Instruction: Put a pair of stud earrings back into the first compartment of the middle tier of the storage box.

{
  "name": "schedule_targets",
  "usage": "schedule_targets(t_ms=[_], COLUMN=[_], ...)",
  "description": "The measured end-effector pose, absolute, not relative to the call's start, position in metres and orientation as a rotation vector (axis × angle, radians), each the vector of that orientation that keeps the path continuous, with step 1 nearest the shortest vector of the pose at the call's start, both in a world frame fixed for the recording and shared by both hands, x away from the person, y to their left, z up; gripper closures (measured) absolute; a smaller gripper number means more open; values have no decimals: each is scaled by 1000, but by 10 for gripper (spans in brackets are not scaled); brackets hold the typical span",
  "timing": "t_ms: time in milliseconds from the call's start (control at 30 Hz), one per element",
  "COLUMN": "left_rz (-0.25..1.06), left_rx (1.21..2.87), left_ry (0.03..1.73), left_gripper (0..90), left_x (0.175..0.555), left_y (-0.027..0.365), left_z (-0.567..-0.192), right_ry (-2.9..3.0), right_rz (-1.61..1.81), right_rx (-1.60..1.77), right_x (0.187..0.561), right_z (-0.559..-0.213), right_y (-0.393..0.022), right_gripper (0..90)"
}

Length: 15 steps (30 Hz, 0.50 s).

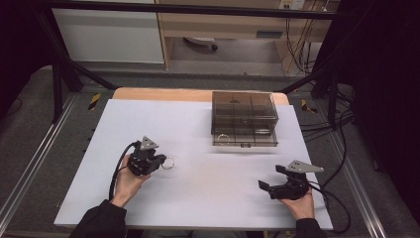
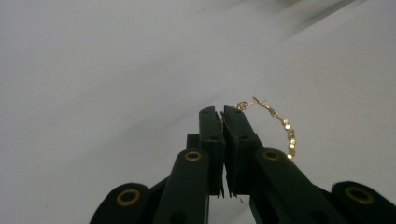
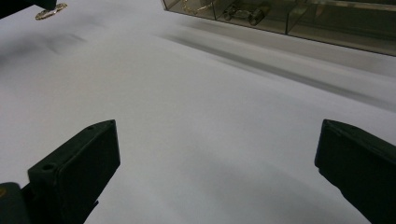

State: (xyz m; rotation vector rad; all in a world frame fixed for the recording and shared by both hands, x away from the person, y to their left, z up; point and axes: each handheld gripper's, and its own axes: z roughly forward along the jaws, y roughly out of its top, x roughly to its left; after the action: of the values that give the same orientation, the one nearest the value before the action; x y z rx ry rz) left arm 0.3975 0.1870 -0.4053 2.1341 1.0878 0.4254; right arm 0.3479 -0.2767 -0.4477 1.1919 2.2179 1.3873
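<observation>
A thin gold beaded hoop (image 2: 287, 128) sticks out to the right of my left gripper (image 2: 222, 112), whose jaws are pressed together on its clasp end. In the high view that gripper (image 1: 161, 162) is at the left middle of the white mat, with the hoop (image 1: 168, 162) at its tip. My right gripper (image 1: 270, 177) rests near the front right of the mat, its jaws wide apart with nothing between them (image 3: 219, 154). From the right gripper view the hoop (image 3: 50, 11) shows far off at the top left.
A smoky clear organizer box (image 1: 244, 116) stands at the back right of the white mat (image 1: 198, 124). Its front drawer is pulled out, with a small ring (image 1: 224, 138) and another piece of jewellery (image 1: 262, 132) in its compartments. The box's front (image 3: 280, 18) faces the right gripper.
</observation>
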Motion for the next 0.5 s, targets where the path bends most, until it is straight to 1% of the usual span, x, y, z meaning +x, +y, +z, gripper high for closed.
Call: schedule_targets(t_ms=[500], left_rz=[401], left_rx=[2118], left_ry=[1022], left_gripper=[864], left_x=[412], left_y=[144], left_z=[-389], right_ry=[2221], right_rz=[1386], right_rx=[1191], right_x=[348], right_z=[-448], right_y=[-277], right_gripper=[5])
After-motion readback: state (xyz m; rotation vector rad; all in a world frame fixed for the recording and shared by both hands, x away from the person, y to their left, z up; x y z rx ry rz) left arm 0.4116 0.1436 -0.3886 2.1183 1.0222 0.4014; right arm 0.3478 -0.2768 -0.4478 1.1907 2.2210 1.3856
